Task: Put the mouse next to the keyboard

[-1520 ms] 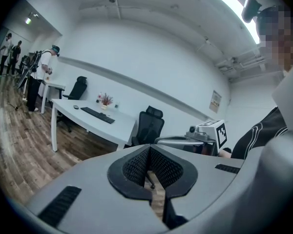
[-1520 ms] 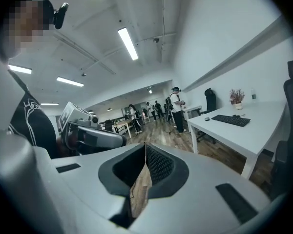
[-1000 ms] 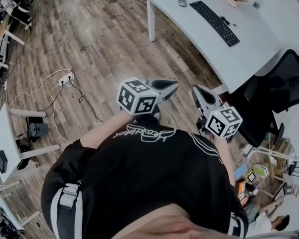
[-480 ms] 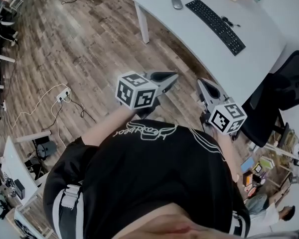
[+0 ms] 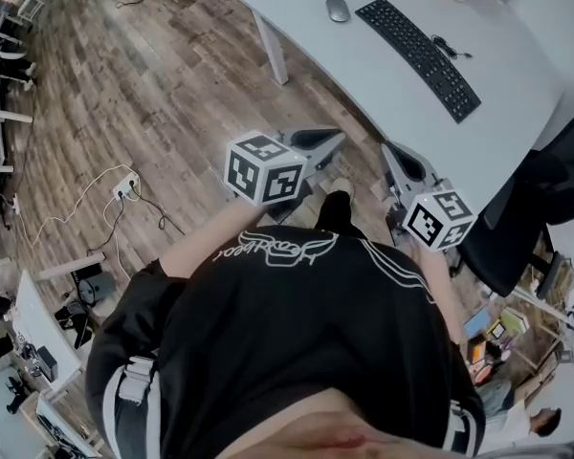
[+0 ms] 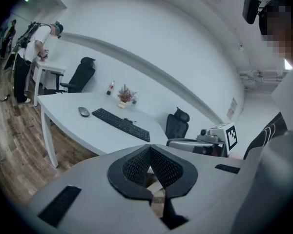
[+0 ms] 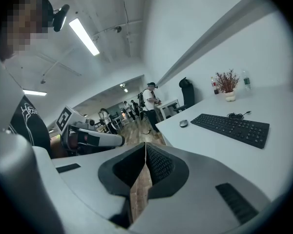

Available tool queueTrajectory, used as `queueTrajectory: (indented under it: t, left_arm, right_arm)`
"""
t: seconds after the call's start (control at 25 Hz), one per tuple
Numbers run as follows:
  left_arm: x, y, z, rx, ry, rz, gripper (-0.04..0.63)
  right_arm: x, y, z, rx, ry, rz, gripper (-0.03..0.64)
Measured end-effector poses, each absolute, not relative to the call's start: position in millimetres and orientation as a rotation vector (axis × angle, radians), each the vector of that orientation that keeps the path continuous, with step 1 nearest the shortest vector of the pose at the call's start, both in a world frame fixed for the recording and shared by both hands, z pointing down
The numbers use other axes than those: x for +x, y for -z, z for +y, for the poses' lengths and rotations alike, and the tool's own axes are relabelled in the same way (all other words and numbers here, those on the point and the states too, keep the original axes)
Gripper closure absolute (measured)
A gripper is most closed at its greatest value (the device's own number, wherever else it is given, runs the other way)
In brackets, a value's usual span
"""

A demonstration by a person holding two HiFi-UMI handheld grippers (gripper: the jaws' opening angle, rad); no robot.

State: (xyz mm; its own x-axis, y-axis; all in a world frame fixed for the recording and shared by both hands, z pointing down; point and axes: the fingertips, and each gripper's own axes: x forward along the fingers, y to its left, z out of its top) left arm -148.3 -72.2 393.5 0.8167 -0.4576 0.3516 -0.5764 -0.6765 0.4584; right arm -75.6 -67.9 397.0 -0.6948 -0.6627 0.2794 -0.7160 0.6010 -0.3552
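Both closed on nothing and well short of the white desk surface [image 5: 364,65], the left hand-held gripper [image 6: 150,150] and right hand-held gripper [image 7: 145,147] face a small grey oval mouse [image 5: 338,9] near the long black keyboard's [image 5: 421,55] far end, likely light, rigid and slick, so pinch its flanks; its heading is too small to read.

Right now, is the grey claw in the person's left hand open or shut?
Shut. In the left gripper view, the grey two-jaw left gripper has its black ribbed pads meeting at the tips, nothing between them.
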Motion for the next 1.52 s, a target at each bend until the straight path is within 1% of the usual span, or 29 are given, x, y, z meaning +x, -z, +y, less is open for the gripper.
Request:
queueTrajectory:
  t: [0.2,0.64,0.88,1.2,1.24,1.36,1.52]
  left_arm:
    - [-140,-392,-135,2.412,-0.278,-0.829,0.589]
    - [-95,-391,-283,2.373,-0.33,-0.958,0.589]
    - [-97,-390,-332,2.341,-0.341,-1.063,0.588]
    - [-113,-413,-378,2.281,-0.392,-1.127,0.588]
    - [-116,-416,-385,2.273,-0.399,-1.138,0.579]
    - [-126,-429,-411,2.232,-0.431,-1.168,0.507]
    - [-140,-450,-451,2.16,-0.453,-1.249,0.445]
  right_arm:
    - [-67,-397,-130,1.124,-0.686,-2.72,0.606]
    - [-26,-410,-246,1.013,-0.75,-2.724,0.606]
    - [-14,-409,-278,0.986,-0.718,-2.722,0.606]
    - [-19,-423,-309,1.001,-0.748,-2.703,0.606]
    - [-19,-425,-313,1.007,-0.758,-2.698,0.606]
    - [-19,-431,-325,1.026,-0.789,-2.68,0.606]
    - [-17,-444,-341,1.041,-0.837,-2.646,0.606]
